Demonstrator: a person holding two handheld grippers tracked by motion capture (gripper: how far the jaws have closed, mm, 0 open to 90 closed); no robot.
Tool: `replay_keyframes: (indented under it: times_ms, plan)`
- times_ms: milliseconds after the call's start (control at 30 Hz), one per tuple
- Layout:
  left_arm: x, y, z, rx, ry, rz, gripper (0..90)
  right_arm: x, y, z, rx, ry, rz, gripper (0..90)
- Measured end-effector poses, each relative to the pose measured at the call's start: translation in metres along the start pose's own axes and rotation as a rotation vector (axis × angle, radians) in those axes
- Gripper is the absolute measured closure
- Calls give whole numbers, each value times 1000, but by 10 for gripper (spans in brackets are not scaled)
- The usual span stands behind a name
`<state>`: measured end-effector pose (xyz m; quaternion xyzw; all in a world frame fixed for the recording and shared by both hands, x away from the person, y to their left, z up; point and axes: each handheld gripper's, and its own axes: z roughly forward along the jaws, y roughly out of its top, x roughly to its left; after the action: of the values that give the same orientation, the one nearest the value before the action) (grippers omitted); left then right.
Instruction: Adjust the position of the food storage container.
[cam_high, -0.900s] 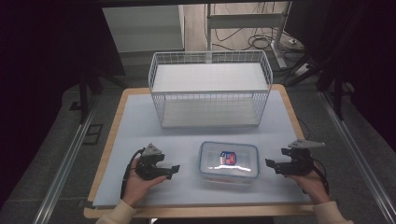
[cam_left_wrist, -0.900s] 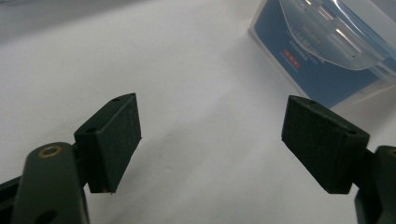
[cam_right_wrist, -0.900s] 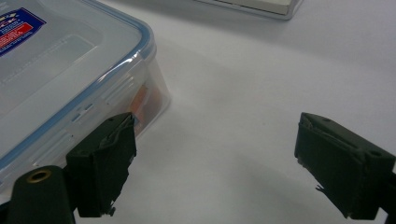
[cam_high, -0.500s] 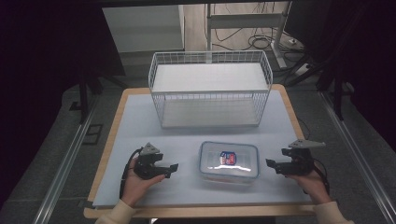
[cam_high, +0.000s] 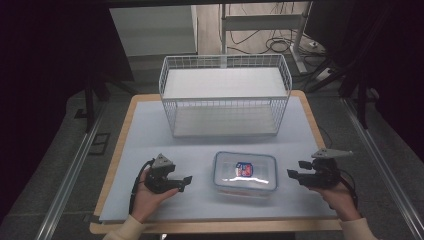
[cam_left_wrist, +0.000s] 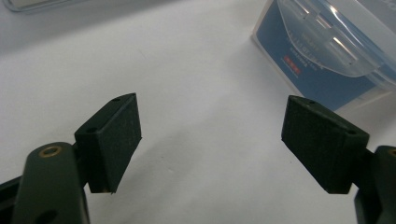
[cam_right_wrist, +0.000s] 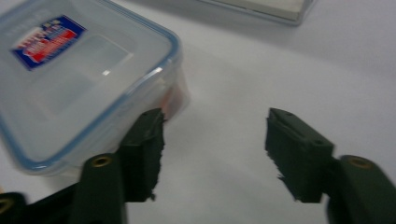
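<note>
I see the lidded container (cam_high: 245, 173) on the bench (cam_high: 150, 130). Left claw (cam_high: 186, 180) just left of it, right claw (cam_high: 292, 174) just right; both wide, empty.

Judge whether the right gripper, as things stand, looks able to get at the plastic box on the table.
Probably yes. The right gripper sits beside the plastic box with its jaws open and pointed at it, and bare mat lies between them. The wire basket stands farther back, out of the way.
</note>
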<state>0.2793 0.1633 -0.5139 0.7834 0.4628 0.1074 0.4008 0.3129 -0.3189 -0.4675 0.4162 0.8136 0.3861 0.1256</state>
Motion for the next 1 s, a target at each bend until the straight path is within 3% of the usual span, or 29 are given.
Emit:
replay_keyframes:
  times_ms: [67,100,167,200,233,467,500,533,567,633,700,767,833,900,1000]
  plan:
    - [1,-1,-1,-4,-6,-12,197,1,1,-1,0,4,-2,468]
    - [1,-1,-1,-4,-10,-15,197,3,3,-2,5,19,-12,555]
    - [2,0,-1,-4,-11,-15,197,5,3,-3,4,25,-20,592]
    - [2,0,0,-3,-10,-15,197,8,5,-3,7,37,-36,694]
    - [2,0,1,6,-11,-10,197,10,6,-3,9,44,-45,727]
    - [0,0,0,2,-11,-17,197,26,13,-9,3,107,-103,862]
    - [0,0,-1,-2,-12,-17,197,35,16,-11,2,132,-136,895]
    - [-1,0,-1,-3,-12,-18,197,35,16,-11,2,132,-136,895]
    - [-1,0,-1,-3,-12,-21,198,44,18,-12,7,165,-163,897]
    - [0,0,-1,-2,-11,-25,198,50,19,-13,7,191,-170,897]
    - [0,0,-1,-2,-14,-29,198,68,19,-14,14,243,-207,897]
    - [0,0,0,0,-13,-28,199,74,18,-12,28,246,-226,897]
    - [1,0,0,2,-10,-29,199,90,13,-6,61,271,-279,897]
    - [1,0,0,2,-11,-30,200,95,12,-4,73,280,-298,897]
    - [0,0,0,5,-12,-29,200,110,1,6,136,288,-363,897]
